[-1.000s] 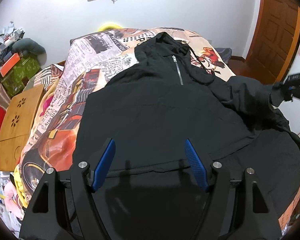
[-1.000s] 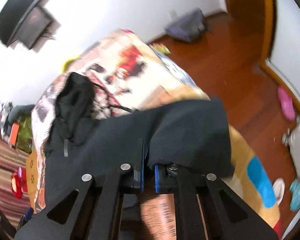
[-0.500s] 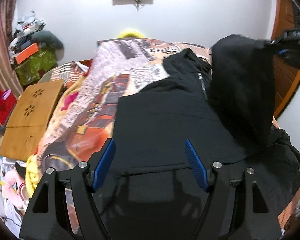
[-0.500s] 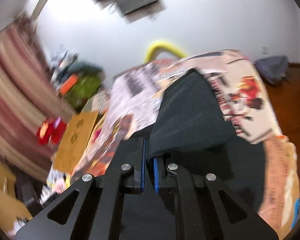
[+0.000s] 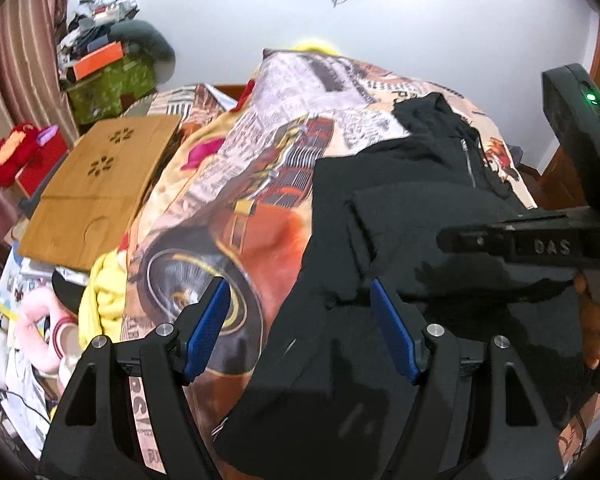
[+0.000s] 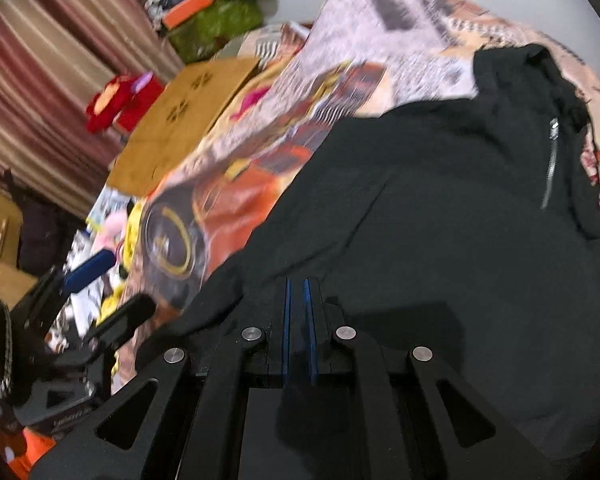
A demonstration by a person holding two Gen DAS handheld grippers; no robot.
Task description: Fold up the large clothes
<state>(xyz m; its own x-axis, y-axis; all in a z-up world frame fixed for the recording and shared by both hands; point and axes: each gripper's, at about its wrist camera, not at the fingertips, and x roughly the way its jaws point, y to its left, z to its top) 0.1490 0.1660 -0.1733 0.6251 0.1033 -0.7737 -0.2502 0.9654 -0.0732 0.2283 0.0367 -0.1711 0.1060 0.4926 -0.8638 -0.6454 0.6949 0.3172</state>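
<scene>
At the far left of the left wrist view, a red plush toy sits beside a bamboo lap tray, which lies flat next to the bed. The printed bedspread, showing an orange car and newsprint, covers the bed. The left gripper hovers over the bedspread edge with its blue fingers spread wide apart, holding nothing. The black hooded jacket lies on the right half of the bedspread, hood and zipper toward the wall, with one sleeve laid across its front. The right gripper is low over the jacket; its fingers are nearly together, and whether fabric is pinched between them cannot be told. In the left view the right hand grips that tool's handle.
</scene>
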